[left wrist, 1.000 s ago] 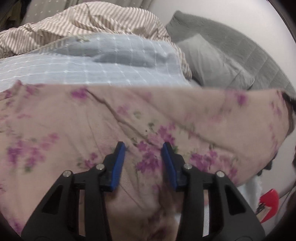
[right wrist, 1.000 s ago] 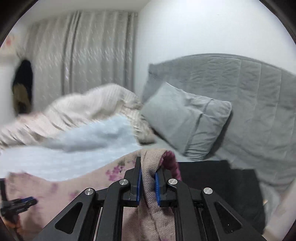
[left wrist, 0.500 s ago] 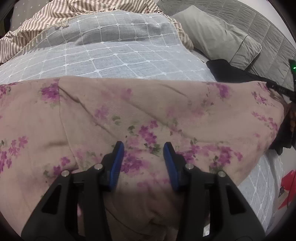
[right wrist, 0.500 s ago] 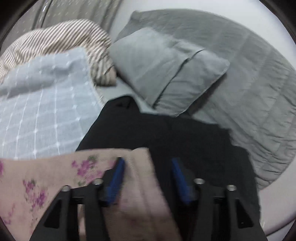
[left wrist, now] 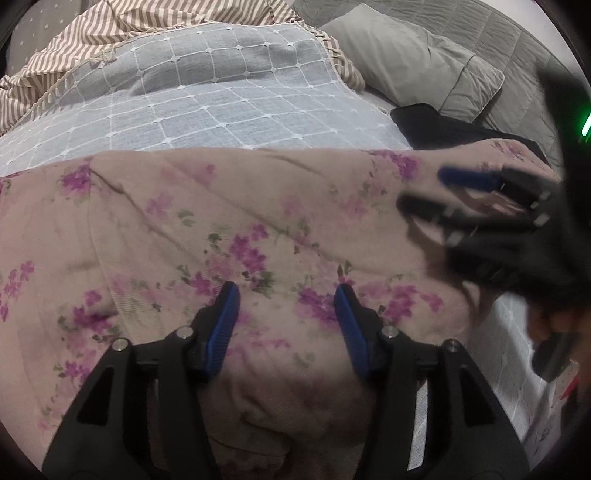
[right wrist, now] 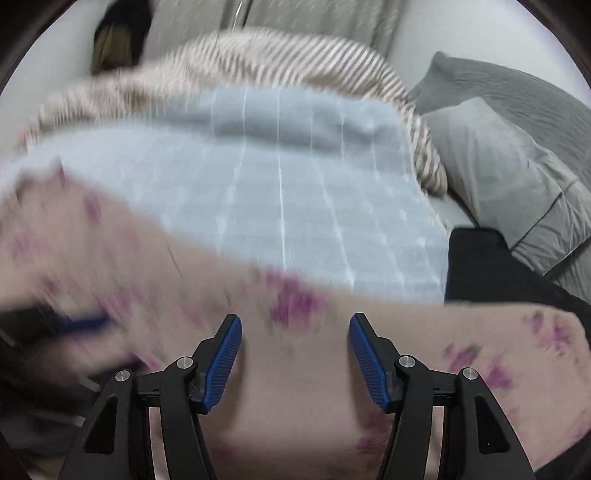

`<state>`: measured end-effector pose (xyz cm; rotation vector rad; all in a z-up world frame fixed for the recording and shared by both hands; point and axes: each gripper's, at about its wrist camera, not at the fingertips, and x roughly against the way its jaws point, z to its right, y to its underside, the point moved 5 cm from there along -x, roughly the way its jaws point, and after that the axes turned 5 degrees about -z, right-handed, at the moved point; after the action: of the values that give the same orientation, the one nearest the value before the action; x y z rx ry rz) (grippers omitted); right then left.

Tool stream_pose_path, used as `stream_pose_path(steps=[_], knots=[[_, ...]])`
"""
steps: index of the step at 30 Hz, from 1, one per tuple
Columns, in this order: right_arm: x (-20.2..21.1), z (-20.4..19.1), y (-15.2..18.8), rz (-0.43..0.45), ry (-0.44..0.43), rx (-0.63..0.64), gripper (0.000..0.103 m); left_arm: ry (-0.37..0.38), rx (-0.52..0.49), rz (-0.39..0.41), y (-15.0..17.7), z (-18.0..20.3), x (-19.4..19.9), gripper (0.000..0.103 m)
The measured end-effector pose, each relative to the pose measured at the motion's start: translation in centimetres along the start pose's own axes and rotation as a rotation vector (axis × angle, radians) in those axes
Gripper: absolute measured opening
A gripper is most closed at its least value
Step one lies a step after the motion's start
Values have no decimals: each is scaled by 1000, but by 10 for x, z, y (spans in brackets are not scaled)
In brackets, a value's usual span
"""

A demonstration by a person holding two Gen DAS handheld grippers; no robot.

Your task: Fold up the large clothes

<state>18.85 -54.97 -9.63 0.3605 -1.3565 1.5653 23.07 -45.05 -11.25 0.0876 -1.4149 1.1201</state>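
garment: pink floral cloth [left wrist: 258,229] spread flat across near side of bed, over blue checked blanket [left wrist: 221,96]
left gripper [left wrist: 286,310]: jaws apart, just been opening, cloth lies under the gap, pads not pressing it
right gripper [right wrist: 295,343]: jaws parted about the same, cloth beneath, nothing held; blurred, also seen at right edge of left view
far: striped blanket [left wrist: 155,14], grey pillow [left wrist: 413,59]
right: black garment [right wrist: 491,273] beside blue blanket, partly under floral cloth's right end
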Motion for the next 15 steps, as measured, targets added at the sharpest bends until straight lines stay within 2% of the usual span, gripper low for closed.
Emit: stream_pose_path(steps=[3, 4, 6, 9, 10, 14, 15], knots=[[-16, 34, 31, -16, 144, 40, 60, 54, 20, 0, 0, -4, -1, 61], [-14, 48, 38, -8, 167, 34, 59, 64, 25, 1, 0, -4, -1, 61], [3, 74, 48, 41, 170, 29, 58, 72, 24, 4, 0, -4, -1, 62], [37, 110, 55, 70, 323, 23, 60, 88, 32, 4, 0, -4, -1, 64], [44, 128, 57, 64, 349, -13, 60, 94, 35, 6, 0, -5, 0, 64], [63, 190, 72, 17, 310, -299, 62, 102, 51, 27, 0, -7, 10, 64], [71, 196, 74, 20, 299, -336, 65, 93, 58, 26, 1, -8, 14, 64]])
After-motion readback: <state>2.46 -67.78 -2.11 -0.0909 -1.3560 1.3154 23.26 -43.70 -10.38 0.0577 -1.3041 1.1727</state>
